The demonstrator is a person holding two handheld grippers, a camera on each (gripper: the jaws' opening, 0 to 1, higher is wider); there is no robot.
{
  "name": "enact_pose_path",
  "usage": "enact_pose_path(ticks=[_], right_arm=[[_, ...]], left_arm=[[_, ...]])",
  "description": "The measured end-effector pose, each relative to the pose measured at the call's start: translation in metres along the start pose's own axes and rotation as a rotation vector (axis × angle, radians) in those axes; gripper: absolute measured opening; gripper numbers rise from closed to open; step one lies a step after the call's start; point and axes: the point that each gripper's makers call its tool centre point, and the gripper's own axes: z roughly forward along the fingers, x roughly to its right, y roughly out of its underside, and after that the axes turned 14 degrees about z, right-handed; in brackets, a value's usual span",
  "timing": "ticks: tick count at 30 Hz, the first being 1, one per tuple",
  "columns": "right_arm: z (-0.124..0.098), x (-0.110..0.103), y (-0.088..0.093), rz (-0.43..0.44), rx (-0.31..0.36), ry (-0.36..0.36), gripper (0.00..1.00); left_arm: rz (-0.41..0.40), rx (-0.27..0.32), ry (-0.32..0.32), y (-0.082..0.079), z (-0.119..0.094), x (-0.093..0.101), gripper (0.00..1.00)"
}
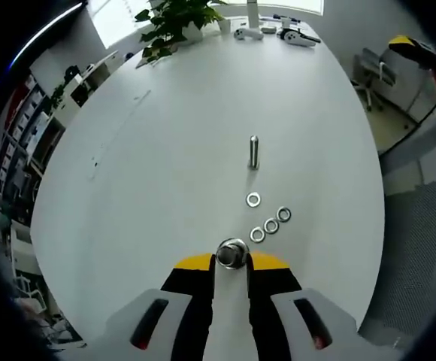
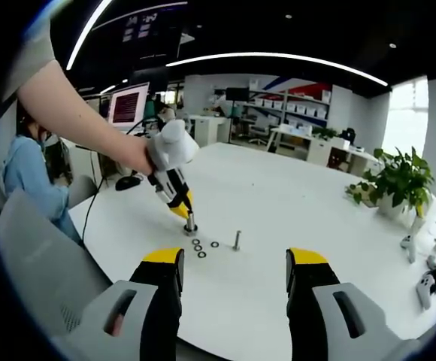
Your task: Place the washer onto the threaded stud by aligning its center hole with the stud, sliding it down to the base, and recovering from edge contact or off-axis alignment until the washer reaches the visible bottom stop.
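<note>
On the white desk (image 1: 165, 173) a threaded stud (image 1: 253, 152) stands upright, with nothing on its shaft in either view. In the left gripper view the left gripper (image 1: 231, 259) has its yellow-tipped jaws drawn close and pinching a shiny metal washer (image 1: 232, 253) between the tips, low over the desk and short of the stud. Between that held washer and the stud lie four more: a single loose washer (image 1: 253, 199) just before the base of the stud, and a row of three washers (image 1: 270, 225) set in a slanting line, close to one another, nearer the jaws and a little to the right. At the far end of the desk stand a potted plant (image 1: 174, 22) and some white devices (image 1: 274, 31), and an office chair (image 1: 373, 75) sits off the desk's right edge. The right gripper view takes in the same scene from the other side: the right gripper (image 2: 234, 274) hangs well back from the work with its jaws spread wide and nothing between them. Beyond it a person's hand (image 2: 135, 154) grips the white body of the left gripper, whose tips touch down close by the row of washers, the stud standing just past them.
</note>
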Motion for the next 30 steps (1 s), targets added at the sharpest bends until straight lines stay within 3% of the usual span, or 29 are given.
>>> enact_pose_path(ticks=[5,7,9,12,19,23,26,29,30], right_arm=[[0.000,-0.002,0.001,-0.003,-0.007,-0.004,0.57],[0.001,-0.002,0.002,-0.004,-0.012,-0.005,0.57],[0.001,-0.002,0.003,-0.004,-0.015,-0.005,0.57],[0.001,-0.003,0.005,-0.007,-0.025,-0.007,0.57],[0.002,-0.004,0.008,-0.015,-0.039,-0.008,0.57],[0.002,-0.003,0.008,-0.013,-0.041,-0.004,0.57],[0.003,-0.004,0.009,-0.020,-0.046,-0.007,0.57],[0.004,-0.004,0.009,-0.025,-0.050,-0.008,0.57],[0.004,-0.004,0.009,-0.024,-0.052,-0.008,0.57]], left_arm=[[-0.107,0.084,-0.030,-0.007,-0.011,0.002,0.15],[-0.228,0.157,-0.070,-0.012,-0.026,0.003,0.16],[-0.280,0.205,-0.083,-0.013,-0.035,0.010,0.17],[-0.265,0.209,-0.105,-0.007,-0.044,0.020,0.16],[-0.338,0.255,-0.127,0.003,-0.056,0.026,0.17],[-0.341,0.266,-0.141,0.006,-0.062,0.031,0.18],[-0.380,0.303,-0.153,0.007,-0.070,0.033,0.19],[-0.454,0.403,-0.199,0.001,-0.086,0.034,0.22],[-0.446,0.406,-0.212,0.001,-0.089,0.036,0.23]])
